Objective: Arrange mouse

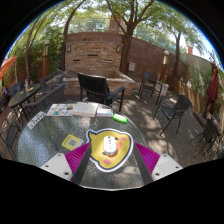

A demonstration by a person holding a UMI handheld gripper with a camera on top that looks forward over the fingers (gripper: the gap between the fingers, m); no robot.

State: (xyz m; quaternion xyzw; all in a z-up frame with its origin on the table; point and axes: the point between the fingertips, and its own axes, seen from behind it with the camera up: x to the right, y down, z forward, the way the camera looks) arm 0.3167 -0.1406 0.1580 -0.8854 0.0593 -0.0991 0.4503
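Item: yellow mouse. I am carrying it clamped in my hand-held gripper above bench; next, placement.

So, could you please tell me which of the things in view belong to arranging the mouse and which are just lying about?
Job:
- yellow mouse, held between the gripper fingers
- glass table under it

Lying about:
- yellow card
- green object
- papers
- black chairs

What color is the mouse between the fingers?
The mouse is yellow with a white patch, best seen in the gripper view.
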